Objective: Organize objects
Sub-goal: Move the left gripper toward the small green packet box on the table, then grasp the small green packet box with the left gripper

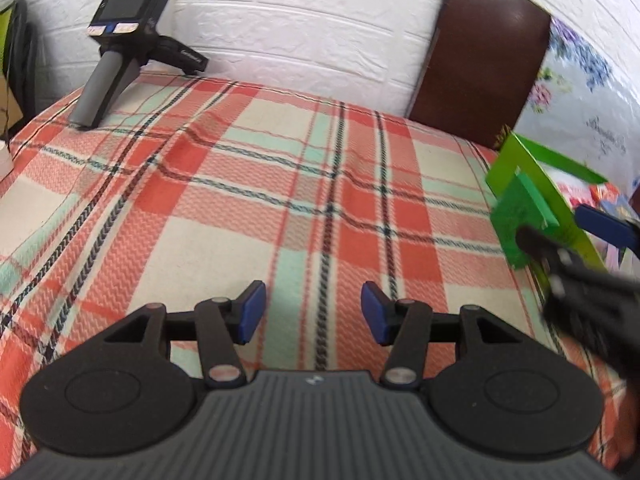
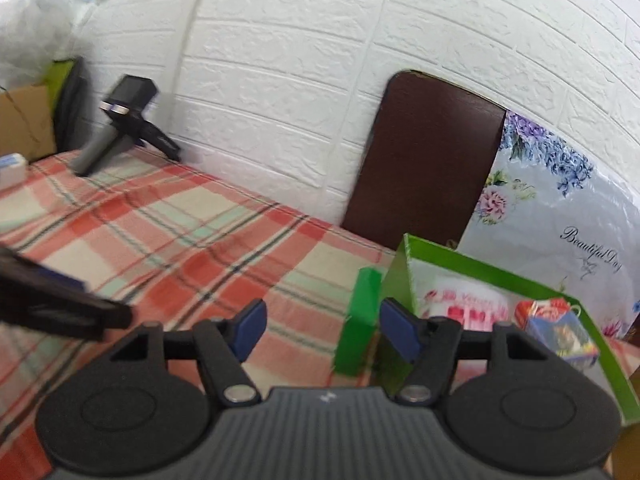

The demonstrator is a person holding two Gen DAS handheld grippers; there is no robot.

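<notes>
Green box: at right edge of plaid desk, open side up, long axis running near-to-far along that edge. Small green block: standing upright just outside box's left wall; contact unclear.

Right view only: carton and pink-printed pack inside box. Left view only: right claw from outside, blurred, one finger either side of box wall. Both views: camera on tripod at far left, brown board against wall.

Left claw: partly open, empty, angled down over bare cloth. Right claw: partly open, straddling box wall and block, no pad contact visible.
</notes>
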